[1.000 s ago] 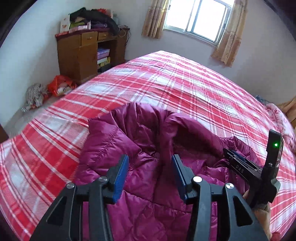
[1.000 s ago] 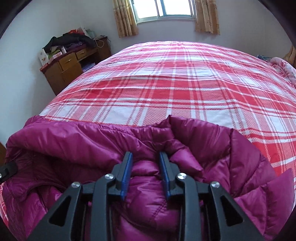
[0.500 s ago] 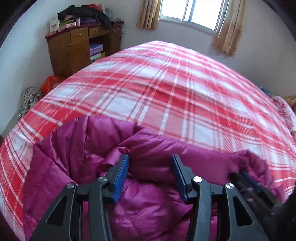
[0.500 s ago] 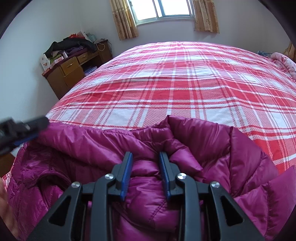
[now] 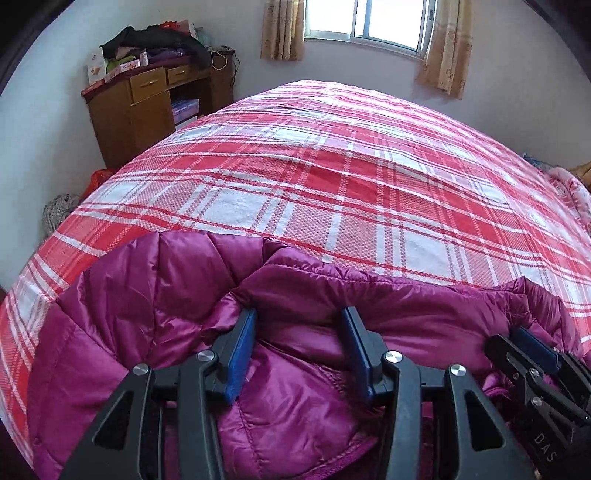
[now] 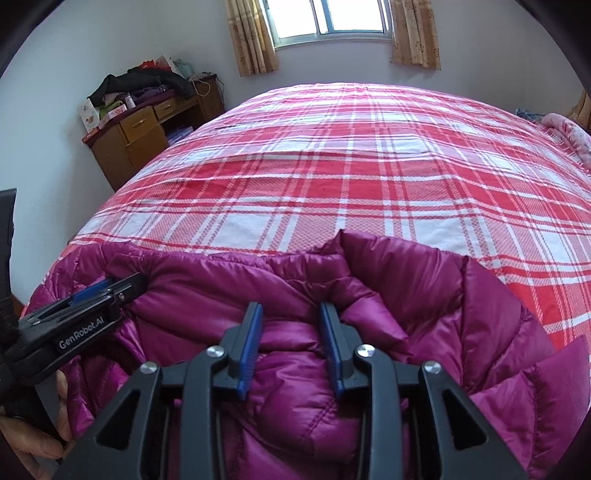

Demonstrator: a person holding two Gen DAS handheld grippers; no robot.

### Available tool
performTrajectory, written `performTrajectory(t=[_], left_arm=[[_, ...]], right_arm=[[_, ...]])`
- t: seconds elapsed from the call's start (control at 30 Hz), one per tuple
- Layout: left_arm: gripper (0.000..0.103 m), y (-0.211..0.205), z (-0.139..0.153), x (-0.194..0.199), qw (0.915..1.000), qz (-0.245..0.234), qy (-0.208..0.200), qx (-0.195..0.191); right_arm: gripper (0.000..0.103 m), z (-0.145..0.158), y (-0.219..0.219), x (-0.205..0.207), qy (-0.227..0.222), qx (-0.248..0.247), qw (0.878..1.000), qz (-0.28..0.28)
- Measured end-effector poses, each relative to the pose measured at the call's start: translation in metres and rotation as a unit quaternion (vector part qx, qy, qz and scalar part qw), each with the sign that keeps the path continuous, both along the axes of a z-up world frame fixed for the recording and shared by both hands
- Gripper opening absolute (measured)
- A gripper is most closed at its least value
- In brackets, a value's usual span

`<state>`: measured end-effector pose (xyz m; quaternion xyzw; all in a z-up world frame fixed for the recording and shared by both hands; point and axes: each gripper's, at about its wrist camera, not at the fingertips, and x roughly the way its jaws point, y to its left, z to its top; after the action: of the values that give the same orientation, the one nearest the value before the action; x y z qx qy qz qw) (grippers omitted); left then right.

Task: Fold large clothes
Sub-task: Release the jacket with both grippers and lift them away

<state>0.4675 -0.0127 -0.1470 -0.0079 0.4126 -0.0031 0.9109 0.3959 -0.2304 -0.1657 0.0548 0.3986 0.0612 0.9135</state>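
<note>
A bed (image 5: 332, 206) under a red-and-white plaid cover fills the room, with a cluttered wooden desk (image 5: 144, 107) left of it and a curtained window (image 5: 364, 20) behind. The purple puffer jacket (image 5: 295, 406) lies bunched at the bed's near edge. Since a second ago the left gripper (image 5: 299, 354) has swung in beside the right, released over the fabric, while the right gripper (image 6: 291, 345) has just been opening, padding between its blue pads (image 6: 249, 350).

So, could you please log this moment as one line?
left gripper open over jacket | right gripper jaws just opening, jacket fold between | jacket bunched on bed
</note>
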Motion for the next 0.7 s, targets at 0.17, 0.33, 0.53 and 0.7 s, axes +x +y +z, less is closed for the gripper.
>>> performTrajectory(t=[0.17, 0.33, 0.53, 0.7], left_arm=[[0.049, -0.004, 0.043, -0.072, 0.9975, -0.040, -0.054, 0.020], [0.049, 0.012, 0.084, -0.151, 0.9935, -0.049, -0.101, 0.018], [0.055, 0.051, 0.116, -0.252, 0.9872, -0.096, -0.127, -0.008], [0.067, 0.120, 0.133, -0.341, 0.9782, -0.140, -0.142, -0.057]], right_arm=[[0.046, 0.019, 0.009, -0.018, 0.018, -0.055, 0.998, 0.019], [0.069, 0.071, -0.013, -0.111, -0.071, -0.013, 0.997, 0.016], [0.070, 0.106, -0.041, -0.227, -0.114, -0.017, 0.993, 0.029], [0.085, 0.127, -0.081, -0.328, -0.145, -0.010, 0.989, 0.017]])
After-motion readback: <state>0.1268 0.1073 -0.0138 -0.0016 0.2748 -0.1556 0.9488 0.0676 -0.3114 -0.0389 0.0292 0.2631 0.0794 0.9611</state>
